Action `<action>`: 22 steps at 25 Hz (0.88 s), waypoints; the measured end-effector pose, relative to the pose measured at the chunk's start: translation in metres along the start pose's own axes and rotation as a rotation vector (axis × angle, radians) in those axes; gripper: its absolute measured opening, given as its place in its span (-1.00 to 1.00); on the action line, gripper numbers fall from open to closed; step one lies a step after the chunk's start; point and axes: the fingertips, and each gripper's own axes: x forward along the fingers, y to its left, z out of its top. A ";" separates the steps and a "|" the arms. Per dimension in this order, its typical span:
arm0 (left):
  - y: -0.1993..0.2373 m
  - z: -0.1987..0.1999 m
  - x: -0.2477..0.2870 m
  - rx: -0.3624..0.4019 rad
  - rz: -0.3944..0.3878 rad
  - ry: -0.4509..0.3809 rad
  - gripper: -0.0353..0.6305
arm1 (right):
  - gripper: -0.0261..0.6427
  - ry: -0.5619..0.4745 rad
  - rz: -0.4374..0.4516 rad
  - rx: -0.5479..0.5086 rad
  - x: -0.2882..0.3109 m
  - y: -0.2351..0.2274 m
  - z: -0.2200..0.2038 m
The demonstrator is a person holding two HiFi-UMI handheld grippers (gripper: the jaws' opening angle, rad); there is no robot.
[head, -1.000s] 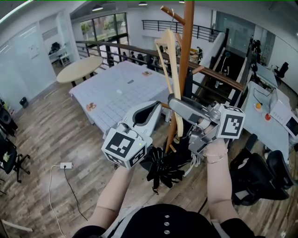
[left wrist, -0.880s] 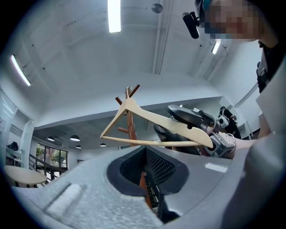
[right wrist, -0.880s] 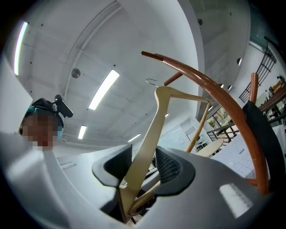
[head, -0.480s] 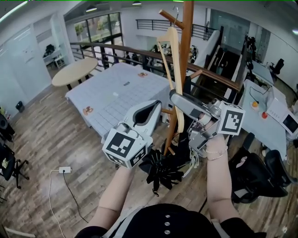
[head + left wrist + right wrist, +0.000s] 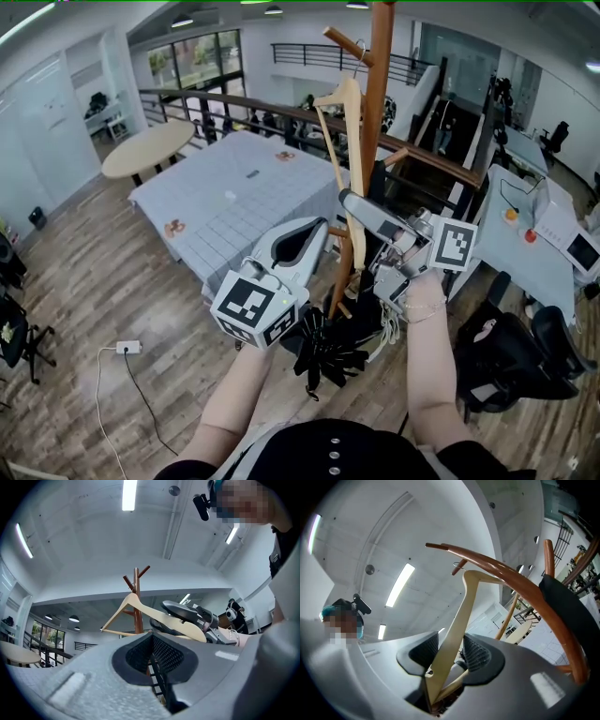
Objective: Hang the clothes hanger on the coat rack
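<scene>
A person stands at a tall brown wooden coat rack [image 5: 377, 94] in an open office with a wood floor, holding a gripper in each hand, both raised and pointing slightly upward.

The right gripper [image 5: 350, 201] is closed on a pale wooden clothes hanger [image 5: 353, 131]. In the right gripper view, one sloping arm of the hanger [image 5: 459, 620] runs diagonally between the two ribbed black pads, which press on it from either side. The hanger stands nearly upright, just beside the rack's pole on its left in the head view. Its metal hook [image 5: 359, 52] is at the top, right by one of the rack's upward-slanting pegs [image 5: 341, 41]. No view shows clearly whether the hook is over the peg or only next to it.

The left gripper [image 5: 314, 230] is lower and to the left, near the hanger but apart from it. In its own view the pads meet along a line with nothing between them, so it is closed and empty. Past its jaws that view shows the hanger [image 5: 136, 605] and the rack's top [image 5: 137, 581].

A dark item [image 5: 379, 183] hangs on the rack behind the hanger. A large worktop with a pale checked cover [image 5: 234, 202] stands beyond.
</scene>
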 end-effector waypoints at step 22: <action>-0.010 -0.037 0.007 -0.049 -0.010 0.035 -0.88 | -0.36 -0.032 -0.068 -0.107 -0.036 -0.007 -0.003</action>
